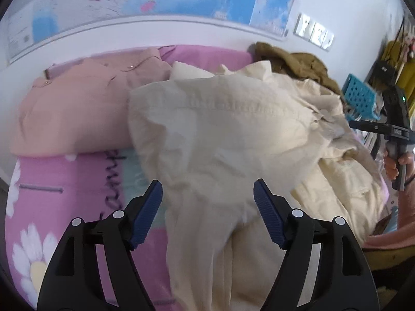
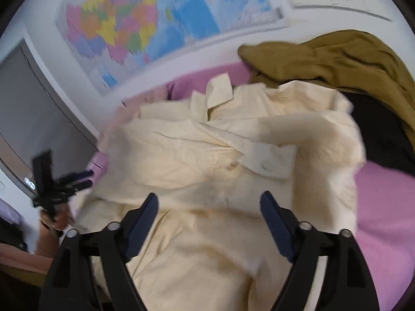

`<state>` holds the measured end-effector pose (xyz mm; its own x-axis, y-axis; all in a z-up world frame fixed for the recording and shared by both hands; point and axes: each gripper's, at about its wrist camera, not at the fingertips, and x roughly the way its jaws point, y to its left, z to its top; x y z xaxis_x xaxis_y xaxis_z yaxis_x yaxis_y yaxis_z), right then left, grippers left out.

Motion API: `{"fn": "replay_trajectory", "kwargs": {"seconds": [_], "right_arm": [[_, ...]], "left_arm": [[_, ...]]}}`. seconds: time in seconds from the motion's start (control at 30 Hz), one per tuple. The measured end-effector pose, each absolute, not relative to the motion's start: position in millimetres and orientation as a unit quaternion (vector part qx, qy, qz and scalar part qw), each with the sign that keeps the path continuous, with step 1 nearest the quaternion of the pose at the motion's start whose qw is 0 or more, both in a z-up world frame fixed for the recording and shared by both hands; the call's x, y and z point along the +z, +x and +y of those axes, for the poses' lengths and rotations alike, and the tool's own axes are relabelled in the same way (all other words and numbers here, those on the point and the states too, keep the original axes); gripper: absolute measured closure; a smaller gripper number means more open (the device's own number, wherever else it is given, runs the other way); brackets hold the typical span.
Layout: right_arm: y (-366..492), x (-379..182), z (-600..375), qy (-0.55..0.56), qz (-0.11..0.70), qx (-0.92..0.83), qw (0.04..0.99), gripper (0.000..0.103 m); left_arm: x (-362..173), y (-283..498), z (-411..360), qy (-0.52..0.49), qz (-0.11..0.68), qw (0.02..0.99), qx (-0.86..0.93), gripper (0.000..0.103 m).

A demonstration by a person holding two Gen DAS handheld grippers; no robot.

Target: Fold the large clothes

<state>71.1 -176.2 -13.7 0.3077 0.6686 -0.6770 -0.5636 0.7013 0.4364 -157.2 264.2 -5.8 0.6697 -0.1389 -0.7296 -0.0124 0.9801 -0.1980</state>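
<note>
While the big cream shirt [image 1: 223, 129] lies rumpled on the pink blanket [image 1: 72, 194], both claws hang over it with nothing in them. The left claw [image 1: 207, 207] has its two blue fingers [image 1: 145, 215] wide apart, and the shirt cloth lies below the gap, but the fingers do not pinch it. The right claw [image 2: 208, 223] is wide apart too, above the front of the shirt, near a cuff [image 2: 269, 163] with a button. The shirt's collar [image 2: 218, 90] points to the far wall, where a bright map [image 2: 135, 23] hangs. A peach shirt [image 1: 77, 108] lies folded on the blanket just beside the cream one, on its left. A brown-green garment [image 2: 337, 57] sits in a heap behind the cream shirt, touching its far edge. A blue basket [image 1: 360, 96] with holes stands past the bed on the right. From the left claw's camera, a hand [image 1: 396, 163] is seen holding the right claw's handle. The pictures are a bit blurry.
</note>
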Motion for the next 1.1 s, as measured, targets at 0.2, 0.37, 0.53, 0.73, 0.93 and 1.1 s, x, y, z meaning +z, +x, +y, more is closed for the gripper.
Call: {"fn": "replay_trajectory", "kwargs": {"seconds": [0.2,0.37,0.53,0.73,0.93,1.1], "right_arm": [[30,-26,-247,0.107,0.452,0.338,0.819,0.014],[6,-64,-276,0.152,0.487,0.337,0.792,0.008],[-17,-89,-276,0.16,0.499,0.348,0.777,0.006],[-32,-92,-263,0.161,0.482,0.387,0.769,0.005],[-35,-92,-236,0.157,0.472,0.418,0.76,0.034],[-42,-73,-240,0.17,0.45,0.43,0.764,0.081]], "left_arm": [[-11,-209,275,-0.138,0.393,0.908,-0.041,0.027],[-27,-244,278,-0.193,0.388,0.899,-0.071,0.024],[-45,-263,268,-0.223,0.401,0.883,-0.102,0.018],[-68,-263,240,-0.232,0.419,0.865,-0.151,0.012],[-76,-242,205,-0.229,0.42,0.862,-0.166,0.019],[-65,-239,206,-0.245,0.427,0.857,-0.152,0.079]]}}
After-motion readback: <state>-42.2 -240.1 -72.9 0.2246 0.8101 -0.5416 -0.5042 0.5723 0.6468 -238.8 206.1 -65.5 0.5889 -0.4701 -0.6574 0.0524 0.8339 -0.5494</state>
